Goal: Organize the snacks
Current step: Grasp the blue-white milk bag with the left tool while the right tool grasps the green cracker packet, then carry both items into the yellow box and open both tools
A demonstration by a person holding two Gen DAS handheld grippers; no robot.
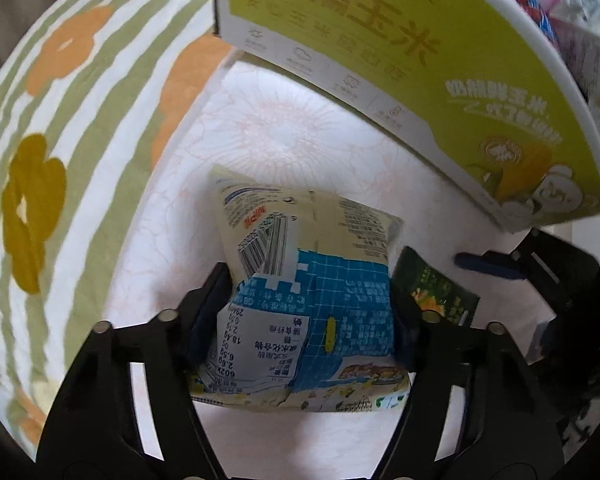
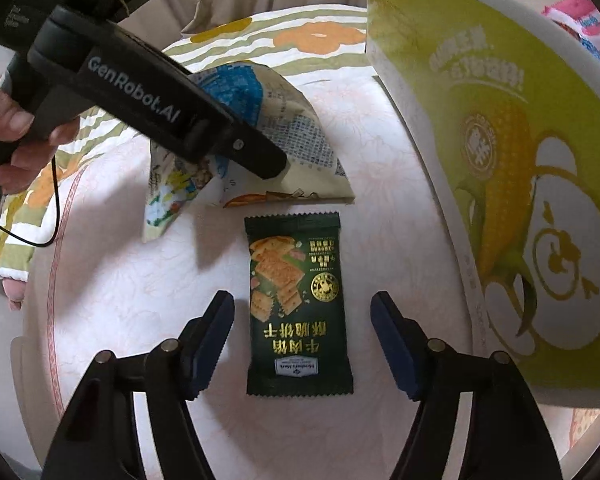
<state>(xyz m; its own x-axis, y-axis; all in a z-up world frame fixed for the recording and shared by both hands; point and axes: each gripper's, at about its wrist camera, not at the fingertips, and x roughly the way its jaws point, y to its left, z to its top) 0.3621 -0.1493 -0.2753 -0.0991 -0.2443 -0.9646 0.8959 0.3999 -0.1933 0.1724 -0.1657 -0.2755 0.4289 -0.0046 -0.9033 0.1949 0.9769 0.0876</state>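
Our right gripper (image 2: 302,344) stands wide open astride the dark green cracker packet (image 2: 298,306), whose long axis runs 12 to 6 on the pale cloth (image 2: 120,288); its label reads "Member's Mark". At 11 o'clock, our left gripper (image 1: 304,312), marked "GenRobot.AI", clamps the blue-and-cream snack bag (image 1: 304,280).

lighting: soft, even daylight, moderately bright; source direction unclear. shadows: the left claw (image 2: 260,160) throws a soft-edged grey shadow down-left over the pale cloth (image 2: 112,280); faint shadow beside the dark biscuit packet (image 2: 298,308). glare: mild sheen on the green corn box (image 2: 500,160); white patch on cloth washed out in left view. blur: floral cover (image 1: 40,160) smeared at left edge; print on cream snack bag (image 1: 300,280) slightly soft. distortion: strong fisheye bowing, box edges curved, black vignette corners.
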